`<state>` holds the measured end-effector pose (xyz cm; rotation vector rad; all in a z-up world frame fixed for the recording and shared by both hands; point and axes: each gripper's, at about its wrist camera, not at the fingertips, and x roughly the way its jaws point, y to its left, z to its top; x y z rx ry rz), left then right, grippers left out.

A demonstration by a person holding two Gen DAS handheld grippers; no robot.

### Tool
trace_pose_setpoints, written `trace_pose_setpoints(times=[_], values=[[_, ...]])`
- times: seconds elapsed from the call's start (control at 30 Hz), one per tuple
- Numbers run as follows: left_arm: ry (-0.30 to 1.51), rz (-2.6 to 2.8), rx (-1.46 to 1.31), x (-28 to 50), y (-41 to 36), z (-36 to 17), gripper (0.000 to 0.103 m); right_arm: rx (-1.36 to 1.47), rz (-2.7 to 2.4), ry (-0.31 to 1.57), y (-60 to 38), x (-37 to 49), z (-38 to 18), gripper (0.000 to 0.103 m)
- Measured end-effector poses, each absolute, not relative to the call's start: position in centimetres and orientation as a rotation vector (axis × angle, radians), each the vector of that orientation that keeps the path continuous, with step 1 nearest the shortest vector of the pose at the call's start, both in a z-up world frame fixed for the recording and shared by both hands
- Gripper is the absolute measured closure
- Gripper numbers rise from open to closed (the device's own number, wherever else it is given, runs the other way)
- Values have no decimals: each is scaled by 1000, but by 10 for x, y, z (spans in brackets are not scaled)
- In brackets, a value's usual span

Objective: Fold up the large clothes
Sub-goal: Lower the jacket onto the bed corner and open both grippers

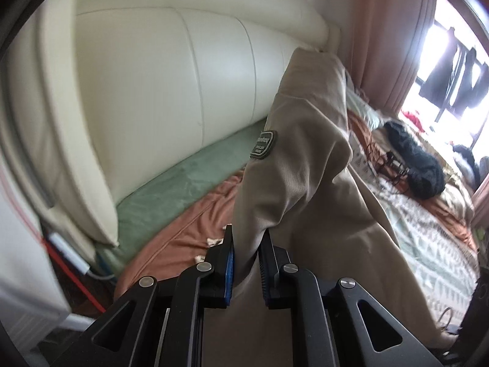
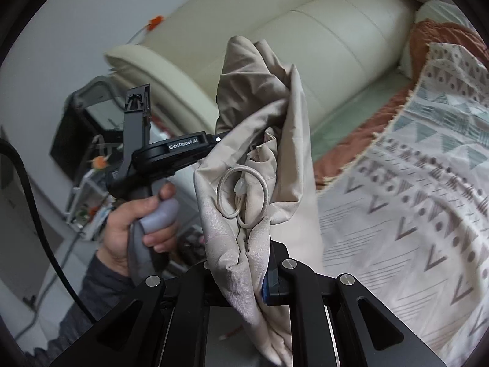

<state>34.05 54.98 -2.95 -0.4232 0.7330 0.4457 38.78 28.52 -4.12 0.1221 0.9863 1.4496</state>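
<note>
Two grippers: left gripper (image 1: 247, 263) and right gripper (image 2: 241, 278), each with jaws clamped on the beige jacket (image 1: 305, 165).
Jacket place: lifted above the bed (image 1: 428, 238), bunched between both grippers.
Long axis: the sleeve with the patch (image 1: 262, 145) runs up and away from the left jaws.
Edges: cream headboard (image 1: 152, 91) close on the left; curtain (image 1: 388, 46) beyond.
Open room: patterned blanket (image 2: 412, 198) to the right.
Left hand (image 2: 137, 223): gripping its handle.

Headboard (image 1: 159, 98) close behind draped jacket (image 1: 305, 183)
</note>
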Motion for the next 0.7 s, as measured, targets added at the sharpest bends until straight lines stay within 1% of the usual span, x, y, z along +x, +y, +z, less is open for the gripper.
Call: trace_pose_setpoints(times=[0.23, 0.27, 0.3, 0.33, 0.4, 0.43, 0.47, 0.53, 0.57, 0.7], values=[[799, 444, -382, 410, 554, -51, 89, 174, 1403, 1002, 282, 442, -60, 92], [810, 448, -378, 420, 552, -55, 88, 190, 1395, 1007, 281, 449, -64, 92], [838, 468, -368, 430, 552, -61, 86, 210, 1383, 1015, 280, 458, -69, 92], [860, 485, -358, 437, 550, -63, 82, 224, 1369, 1019, 279, 465, -74, 92], [861, 518, -347, 438, 550, -69, 77, 243, 1332, 1033, 276, 482, -89, 92], [856, 527, -354, 433, 550, -72, 70, 246, 1314, 1044, 276, 489, -98, 92], [857, 520, -375, 425, 551, -75, 59, 253, 1287, 1067, 276, 500, -113, 92], [863, 519, -404, 409, 554, -81, 51, 260, 1224, 1127, 277, 517, -142, 92], [866, 526, -410, 396, 554, -86, 51, 253, 1170, 1177, 279, 528, -165, 92], [902, 546, -462, 347, 555, -107, 51, 271, 1087, 1273, 278, 552, -219, 92]])
